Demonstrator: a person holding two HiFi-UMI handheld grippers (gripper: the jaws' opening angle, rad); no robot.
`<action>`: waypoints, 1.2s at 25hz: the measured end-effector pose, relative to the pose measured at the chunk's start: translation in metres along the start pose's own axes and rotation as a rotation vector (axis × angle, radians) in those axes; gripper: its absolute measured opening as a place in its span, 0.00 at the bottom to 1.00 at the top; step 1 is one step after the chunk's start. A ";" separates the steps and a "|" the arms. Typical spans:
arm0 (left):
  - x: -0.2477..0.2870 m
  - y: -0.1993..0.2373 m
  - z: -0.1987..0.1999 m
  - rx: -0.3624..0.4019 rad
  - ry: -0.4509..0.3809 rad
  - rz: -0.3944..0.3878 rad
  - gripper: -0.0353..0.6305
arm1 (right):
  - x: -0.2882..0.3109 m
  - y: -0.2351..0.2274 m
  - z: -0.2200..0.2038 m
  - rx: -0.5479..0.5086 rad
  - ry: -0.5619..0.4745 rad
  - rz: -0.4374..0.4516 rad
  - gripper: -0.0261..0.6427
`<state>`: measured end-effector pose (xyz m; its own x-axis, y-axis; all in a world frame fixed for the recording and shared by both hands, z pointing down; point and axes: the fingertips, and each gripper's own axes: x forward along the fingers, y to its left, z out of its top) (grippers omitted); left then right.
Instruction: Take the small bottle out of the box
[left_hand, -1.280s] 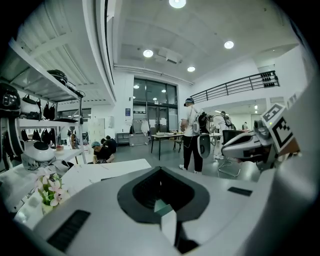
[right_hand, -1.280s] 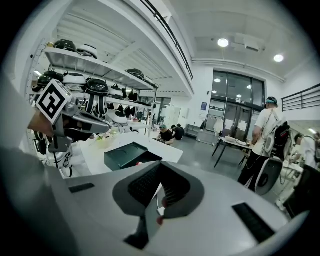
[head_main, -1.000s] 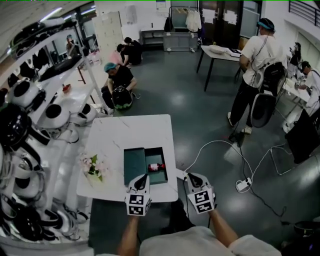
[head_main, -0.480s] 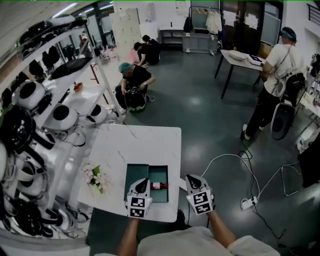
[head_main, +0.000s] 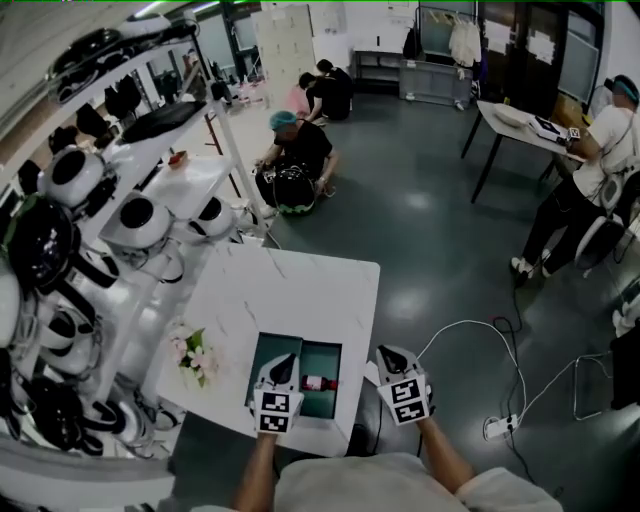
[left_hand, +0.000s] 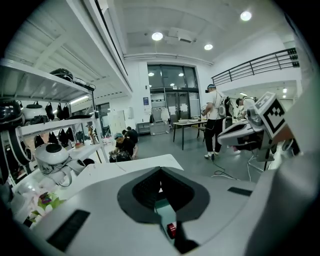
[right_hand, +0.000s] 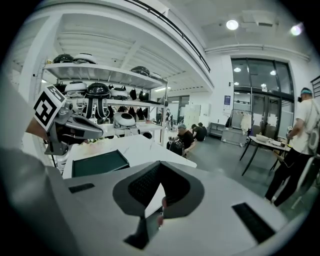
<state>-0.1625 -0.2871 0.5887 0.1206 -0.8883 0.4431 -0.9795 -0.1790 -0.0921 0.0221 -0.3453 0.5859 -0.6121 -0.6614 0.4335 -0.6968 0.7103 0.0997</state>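
Grey hall floor (head_main: 440, 250) all around, with a crouching person (head_main: 300, 150) beyond the desk and another person (head_main: 590, 190) standing at far right. Tall white shelving (head_main: 150, 190) along the left, loaded with rounded white and black shells. White marble-look desk (head_main: 290, 290) at centre, its near edge close to the wearer.

On the near part of the desk, a dark green box (head_main: 328, 352) lying open, two halves side by side. Left gripper (head_main: 284, 358) hovering over the box's left half, pointing away from the body. Jaws clenched tip to tip with nothing between them; green lining and a bit of red glimpsed below through the slit in the left gripper view. Right gripper (head_main: 388, 352) just off the desk's right edge, above the floor, about level with the left one. Jaws likewise pressed together and empty.

Small bunch of pale pink flowers (head_main: 195, 355) on the desk left of the box, apart from it. Small bottle (head_main: 318, 382) lying on its side in the box's right half, red band round it, just right of the left gripper's tip, untouched by either gripper.
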 end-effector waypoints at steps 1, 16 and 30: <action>0.002 0.001 0.000 -0.002 0.004 0.003 0.08 | 0.003 0.001 -0.002 0.001 0.005 0.009 0.07; 0.017 -0.019 -0.025 0.069 0.083 -0.096 0.08 | 0.012 0.018 -0.033 0.051 0.073 0.030 0.07; 0.016 -0.035 -0.087 0.080 0.195 -0.244 0.08 | 0.008 0.056 -0.075 0.105 0.184 0.002 0.07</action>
<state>-0.1402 -0.2582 0.6762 0.3094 -0.7186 0.6228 -0.9088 -0.4163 -0.0289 0.0062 -0.2931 0.6626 -0.5418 -0.5975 0.5912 -0.7364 0.6765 0.0089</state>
